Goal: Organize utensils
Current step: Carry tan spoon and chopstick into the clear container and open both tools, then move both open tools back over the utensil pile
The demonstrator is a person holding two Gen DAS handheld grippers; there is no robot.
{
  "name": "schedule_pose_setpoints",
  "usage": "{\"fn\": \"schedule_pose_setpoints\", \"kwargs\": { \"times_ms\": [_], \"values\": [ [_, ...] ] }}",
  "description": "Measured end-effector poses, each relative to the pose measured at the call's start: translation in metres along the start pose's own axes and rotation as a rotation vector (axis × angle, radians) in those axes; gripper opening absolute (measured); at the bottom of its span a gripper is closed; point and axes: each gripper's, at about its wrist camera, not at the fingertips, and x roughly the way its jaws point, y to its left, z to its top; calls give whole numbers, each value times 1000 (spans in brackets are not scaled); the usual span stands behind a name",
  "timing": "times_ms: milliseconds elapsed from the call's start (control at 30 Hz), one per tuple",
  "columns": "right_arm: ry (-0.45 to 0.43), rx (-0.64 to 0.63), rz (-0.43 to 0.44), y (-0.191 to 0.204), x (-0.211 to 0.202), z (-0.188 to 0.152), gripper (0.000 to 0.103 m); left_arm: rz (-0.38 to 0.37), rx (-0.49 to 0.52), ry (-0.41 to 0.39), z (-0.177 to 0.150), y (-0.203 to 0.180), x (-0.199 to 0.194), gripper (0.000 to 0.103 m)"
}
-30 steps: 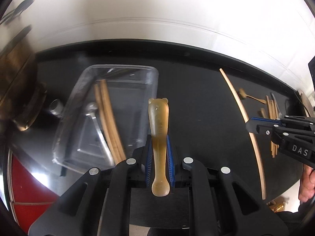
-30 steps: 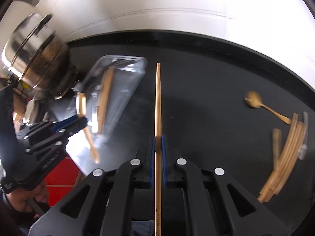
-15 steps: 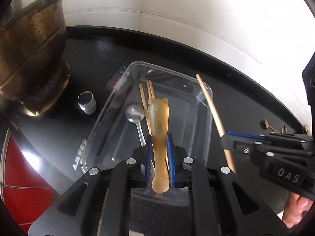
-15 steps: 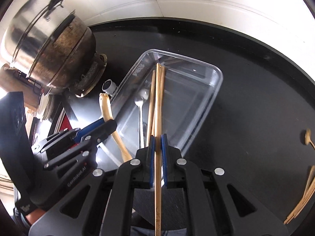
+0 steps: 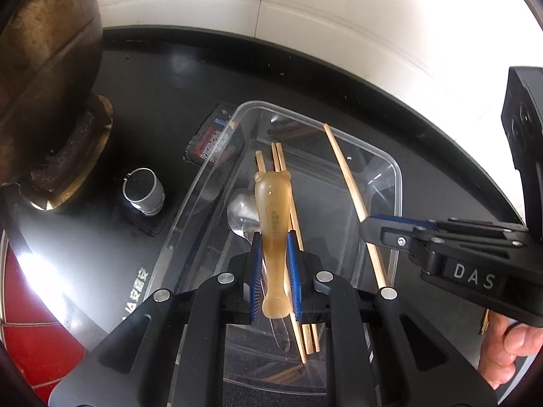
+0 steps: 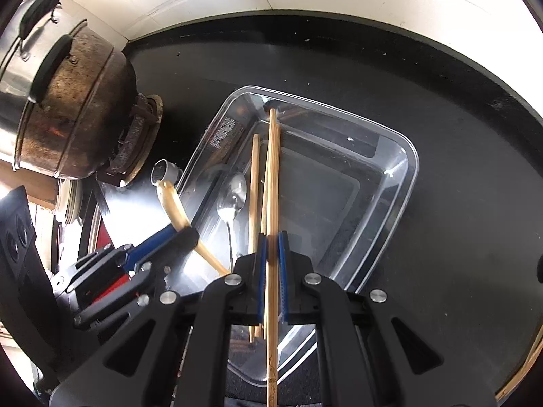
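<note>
Tray (image 5: 397,183) on bench (image 6: 441,135), utensils inside.

Inside the tray, lengthwise: chopsticks (image 6: 254,176) with metal spoon (image 6: 234,200) to their left. Above the tray: left hand-held gripper (image 5: 274,268) clamping amber spoon (image 5: 273,203); to its right, right hand-held gripper (image 6: 272,271) clamping single chopstick (image 6: 272,183). Left of the tray: small cylinder (image 5: 144,191), then pot (image 6: 68,101) farther left.

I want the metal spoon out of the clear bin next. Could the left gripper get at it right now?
Probably not yet. The left gripper is shut on the amber spoon, so it has no free jaws, though the metal spoon lies uncovered in the clear bin beside the chopsticks.
</note>
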Motion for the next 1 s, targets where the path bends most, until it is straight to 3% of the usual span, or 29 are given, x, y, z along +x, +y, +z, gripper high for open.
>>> {"fn": "schedule_pose_setpoints", "kwargs": {
  "times_ms": [200, 233, 267, 333, 367, 400, 700, 1000],
  "values": [
    [7, 22, 18, -3, 11, 8, 8, -21, 20, 25, 5, 0, 7, 14],
    [10, 37, 30, -5, 13, 10, 8, -15, 20, 20, 6, 0, 6, 20],
    [10, 48, 31, -7, 12, 12, 9, -9, 21, 10, 7, 2, 3, 39],
    [-18, 56, 8, -11, 6, 13, 26, 9, 17, -17, 7, 6, -3, 67],
    [-34, 57, 0, -14, 2, 13, 51, 26, 13, -40, 7, 9, -9, 68],
    [-59, 65, -7, -17, -5, 13, 64, 35, 9, -47, 6, 11, -12, 69],
    [-103, 78, -16, -30, -31, -7, 64, 44, -18, -49, -14, 11, -25, 71],
    [-168, 125, -38, -62, -69, -50, 65, 20, 94, -40, -37, -46, -34, 72]
  ]
}}
